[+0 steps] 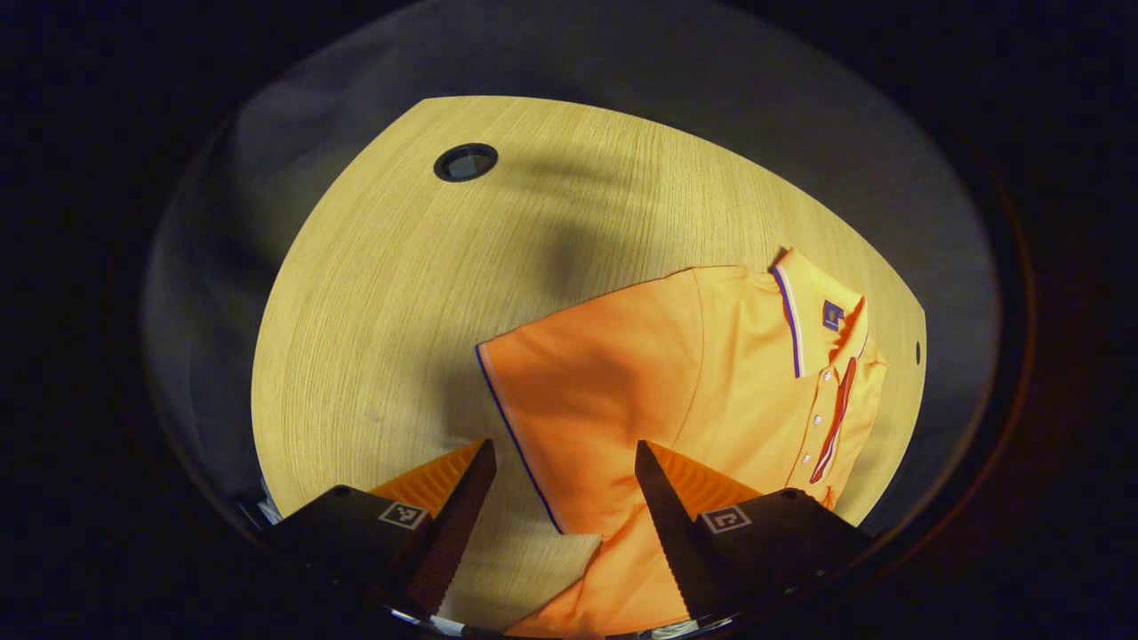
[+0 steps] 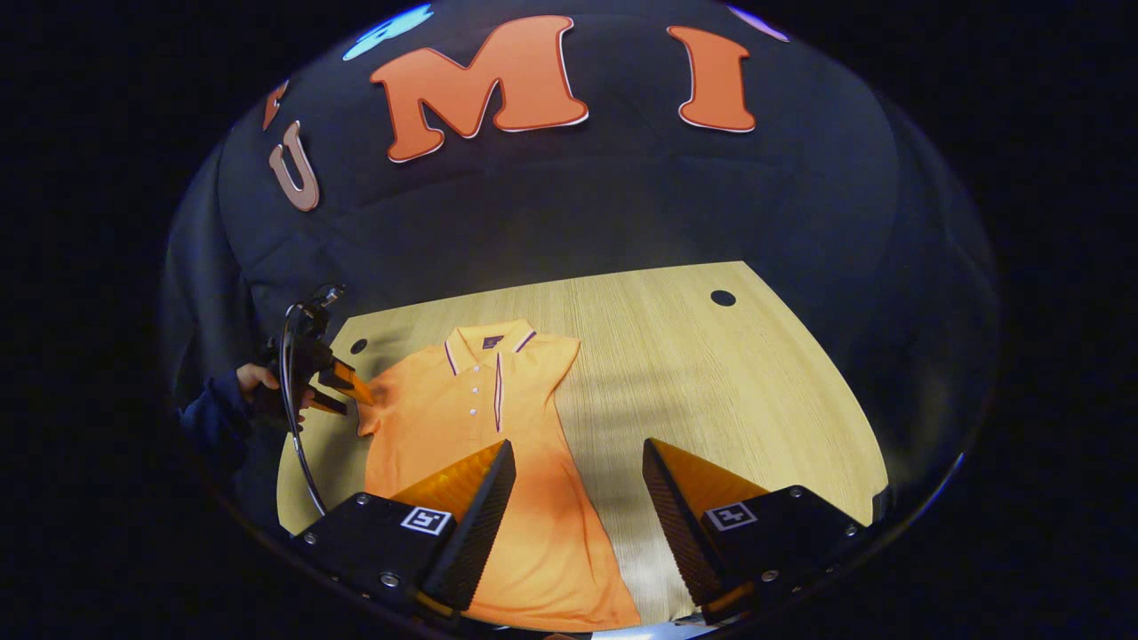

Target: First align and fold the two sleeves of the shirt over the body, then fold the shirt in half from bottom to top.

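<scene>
An orange polo shirt lies flat on the wooden table, front up, with its collar toward the booth wall. In the left gripper view its sleeve spreads out toward me, the blue-trimmed cuff edge running between my fingers. My left gripper hovers open over that cuff, holding nothing. The left gripper also appears in the right gripper view, held by a hand at the sleeve. My right gripper is open above the shirt's right edge, which runs straight from shoulder to hem.
A round cable hole sits in bare table beyond the sleeve; another hole lies at the back right and a small one near the collar. A cable hangs from the left gripper. Bare wood extends right of the shirt.
</scene>
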`<move>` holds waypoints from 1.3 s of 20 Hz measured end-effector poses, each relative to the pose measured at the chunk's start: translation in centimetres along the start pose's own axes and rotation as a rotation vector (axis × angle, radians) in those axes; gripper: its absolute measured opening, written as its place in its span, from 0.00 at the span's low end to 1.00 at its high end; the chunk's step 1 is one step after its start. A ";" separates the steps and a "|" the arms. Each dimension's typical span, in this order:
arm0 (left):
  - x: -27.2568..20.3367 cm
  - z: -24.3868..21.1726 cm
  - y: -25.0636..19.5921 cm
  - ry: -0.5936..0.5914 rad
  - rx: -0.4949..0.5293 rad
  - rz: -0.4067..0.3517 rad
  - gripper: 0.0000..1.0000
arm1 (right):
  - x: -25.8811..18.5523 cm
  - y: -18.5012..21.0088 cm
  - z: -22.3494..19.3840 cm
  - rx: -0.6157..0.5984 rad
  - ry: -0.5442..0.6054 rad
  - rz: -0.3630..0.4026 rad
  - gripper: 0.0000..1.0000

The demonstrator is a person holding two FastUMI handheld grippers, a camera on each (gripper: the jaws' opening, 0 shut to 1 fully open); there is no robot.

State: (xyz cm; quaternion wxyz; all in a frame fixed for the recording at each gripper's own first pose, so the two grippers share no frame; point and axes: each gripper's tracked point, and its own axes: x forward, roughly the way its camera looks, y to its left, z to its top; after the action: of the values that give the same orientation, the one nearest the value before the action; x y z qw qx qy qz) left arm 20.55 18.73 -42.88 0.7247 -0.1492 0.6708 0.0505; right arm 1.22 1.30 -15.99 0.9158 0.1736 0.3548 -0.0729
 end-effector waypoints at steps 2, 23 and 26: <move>1.2 0.0 -0.1 0.035 0.013 0.028 0.94 | -0.5 -0.7 -1.7 0.015 0.012 -0.016 0.88; -5.3 3.2 -9.3 -0.203 0.301 -0.138 0.16 | -2.6 -3.7 -5.1 0.145 0.044 -0.044 0.89; -6.4 2.8 -12.6 -0.217 0.374 -0.168 0.16 | -3.1 -3.8 -5.1 0.159 0.030 -0.047 0.89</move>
State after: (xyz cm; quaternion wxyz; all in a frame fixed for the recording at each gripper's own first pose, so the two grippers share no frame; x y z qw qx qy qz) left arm 26.05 8.40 -34.54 0.8092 -0.0612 0.5720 -0.1193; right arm -5.26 -0.32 -18.44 0.8917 0.2385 0.3656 -0.1196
